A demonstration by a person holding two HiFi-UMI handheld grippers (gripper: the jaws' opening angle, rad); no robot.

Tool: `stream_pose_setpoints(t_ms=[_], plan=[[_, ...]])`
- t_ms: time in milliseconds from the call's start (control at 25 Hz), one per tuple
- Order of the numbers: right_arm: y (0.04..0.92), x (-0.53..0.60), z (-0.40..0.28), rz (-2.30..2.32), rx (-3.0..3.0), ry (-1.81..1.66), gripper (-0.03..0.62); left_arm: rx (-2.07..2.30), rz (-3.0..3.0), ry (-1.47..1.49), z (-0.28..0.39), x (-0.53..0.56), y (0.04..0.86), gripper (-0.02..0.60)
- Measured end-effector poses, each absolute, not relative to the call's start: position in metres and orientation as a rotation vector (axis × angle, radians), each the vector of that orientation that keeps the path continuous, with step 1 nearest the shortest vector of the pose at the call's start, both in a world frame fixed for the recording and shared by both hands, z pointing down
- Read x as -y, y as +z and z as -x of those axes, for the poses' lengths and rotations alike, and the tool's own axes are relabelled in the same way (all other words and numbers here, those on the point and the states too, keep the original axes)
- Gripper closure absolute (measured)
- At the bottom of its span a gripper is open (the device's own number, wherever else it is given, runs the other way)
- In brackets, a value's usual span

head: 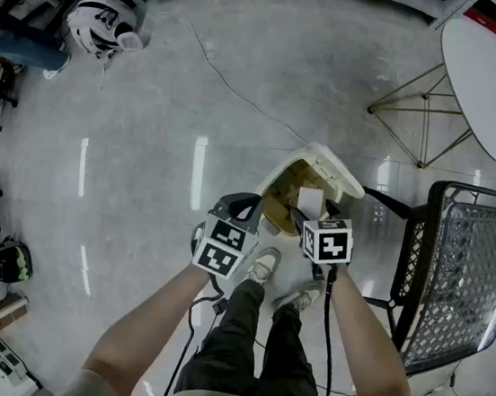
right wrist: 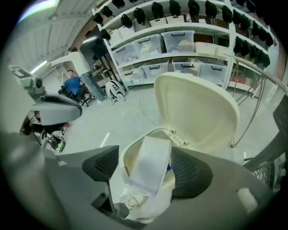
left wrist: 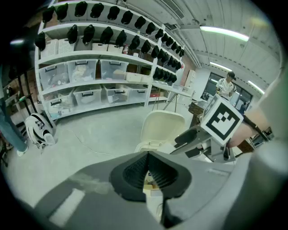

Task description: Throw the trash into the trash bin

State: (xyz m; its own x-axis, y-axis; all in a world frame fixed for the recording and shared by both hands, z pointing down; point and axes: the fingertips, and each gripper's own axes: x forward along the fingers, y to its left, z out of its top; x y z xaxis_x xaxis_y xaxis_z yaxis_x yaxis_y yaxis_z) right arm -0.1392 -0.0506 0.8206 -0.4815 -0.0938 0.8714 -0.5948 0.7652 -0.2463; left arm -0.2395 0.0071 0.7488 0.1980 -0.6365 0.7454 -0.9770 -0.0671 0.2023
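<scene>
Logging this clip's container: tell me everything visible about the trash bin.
The trash bin is cream, plastic-looking, upright on the grey floor just ahead of the person's shoes, beside a black mesh chair. Its hinged lid is tipped up, open; the inside looks brownish. The right gripper holds a white packet over its mouth.

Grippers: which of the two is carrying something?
The right gripper: white paper trash sits between its jaws above the open bin; the left gripper has shut, empty jaws.
</scene>
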Motion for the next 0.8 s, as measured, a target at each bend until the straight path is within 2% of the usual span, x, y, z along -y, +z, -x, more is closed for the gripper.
stream_pose_setpoints(t_ms=[120,320,800], plan=[[0.824,0.051,0.137,-0.526,1.997,0.688,0.215,1.510,-1.782,0.626,0.240,-0.008,0.752,0.580],[0.820,0.055,0.128,-0.544,1.988,0.686,0.230,1.519,-1.779,0.629,0.242,-0.010,0.749,0.580],[0.751,0.075,0.118,-0.604,2.073,0.628,0.339,1.575,-1.830,0.628,0.251,0.004,0.697,0.580]])
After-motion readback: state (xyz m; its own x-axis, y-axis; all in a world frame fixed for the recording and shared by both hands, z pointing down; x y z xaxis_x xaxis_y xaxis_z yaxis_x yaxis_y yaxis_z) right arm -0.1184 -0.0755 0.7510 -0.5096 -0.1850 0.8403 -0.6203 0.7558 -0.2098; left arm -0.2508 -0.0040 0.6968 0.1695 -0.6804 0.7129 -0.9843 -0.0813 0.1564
